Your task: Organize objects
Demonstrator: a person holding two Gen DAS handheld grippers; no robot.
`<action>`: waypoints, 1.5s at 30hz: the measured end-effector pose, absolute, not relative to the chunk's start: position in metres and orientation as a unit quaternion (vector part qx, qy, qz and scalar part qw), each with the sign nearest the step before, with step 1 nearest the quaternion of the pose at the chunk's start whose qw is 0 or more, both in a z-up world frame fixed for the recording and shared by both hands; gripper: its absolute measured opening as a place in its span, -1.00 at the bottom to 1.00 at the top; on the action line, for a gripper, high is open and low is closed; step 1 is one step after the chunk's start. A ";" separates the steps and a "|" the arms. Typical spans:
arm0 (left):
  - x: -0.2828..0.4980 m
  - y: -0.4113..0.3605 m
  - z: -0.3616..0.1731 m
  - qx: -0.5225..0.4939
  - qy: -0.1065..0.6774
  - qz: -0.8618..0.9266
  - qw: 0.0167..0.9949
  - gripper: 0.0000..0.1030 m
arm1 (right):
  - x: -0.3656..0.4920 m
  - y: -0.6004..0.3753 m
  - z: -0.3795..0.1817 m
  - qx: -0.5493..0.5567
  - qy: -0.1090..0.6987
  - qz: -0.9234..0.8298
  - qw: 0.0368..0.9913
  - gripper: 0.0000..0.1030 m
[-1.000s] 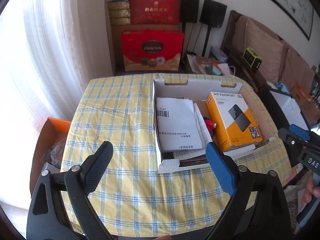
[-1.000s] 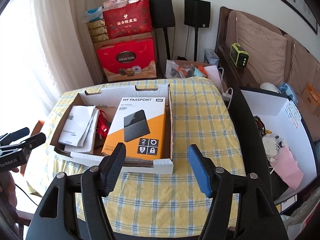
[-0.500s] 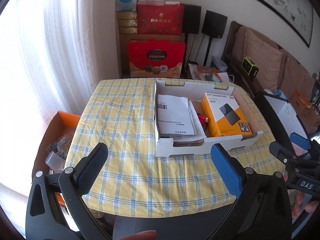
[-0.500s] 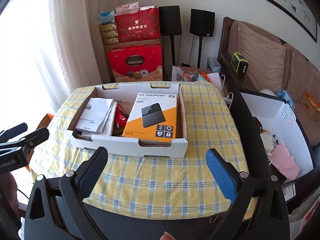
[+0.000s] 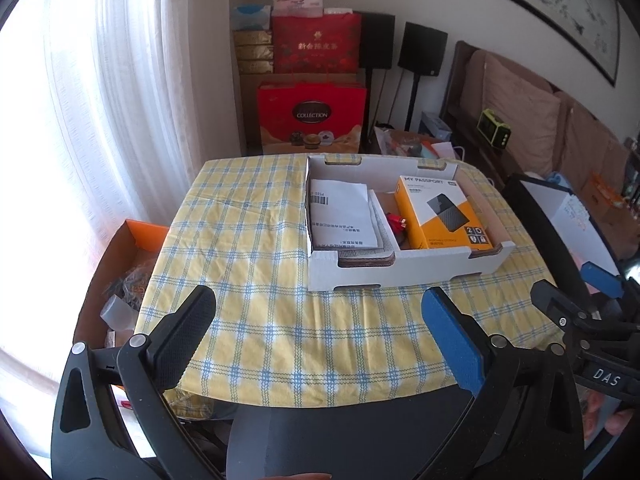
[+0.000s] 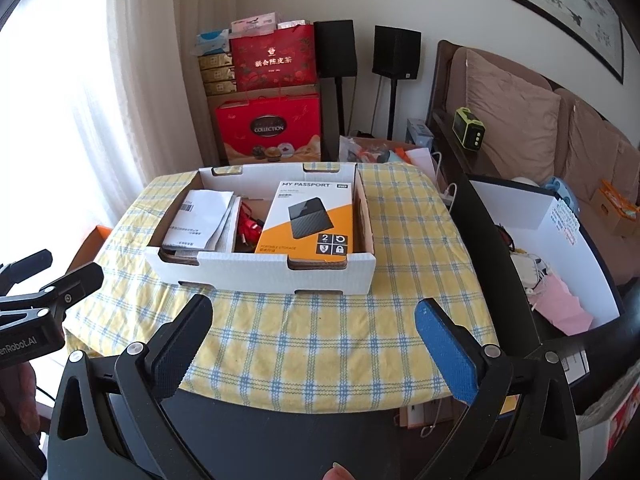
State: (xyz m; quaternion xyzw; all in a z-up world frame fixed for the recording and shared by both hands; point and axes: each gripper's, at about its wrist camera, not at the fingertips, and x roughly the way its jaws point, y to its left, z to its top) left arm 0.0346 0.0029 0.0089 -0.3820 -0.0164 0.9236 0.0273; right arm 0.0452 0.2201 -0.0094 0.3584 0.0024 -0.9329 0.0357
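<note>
A white cardboard tray stands on a yellow checked tablecloth. In it lie an orange hard-drive box, folded white papers and a red item between them. My left gripper is open and empty, held back over the table's near edge. My right gripper is open and empty, also short of the tray. Each gripper shows at the side of the other's view.
Red gift boxes are stacked against the far wall beside two black speakers. An orange box sits on the floor left of the table. A black-edged white bin stands right of it. A sofa lies beyond.
Both grippers have pulled back and up from the tray, and the right gripper's jaws have spread wider. The tray and its contents have not moved.
</note>
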 end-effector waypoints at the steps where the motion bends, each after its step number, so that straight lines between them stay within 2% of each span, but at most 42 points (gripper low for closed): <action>1: 0.035 0.002 0.009 -0.382 -0.017 0.924 0.026 0.99 | 0.046 0.220 -0.010 0.359 0.002 -0.933 0.034 0.99; 45: 0.034 0.004 0.002 -0.394 -0.014 0.919 0.017 0.99 | 0.048 0.220 -0.010 0.355 -0.006 -0.934 0.028 0.99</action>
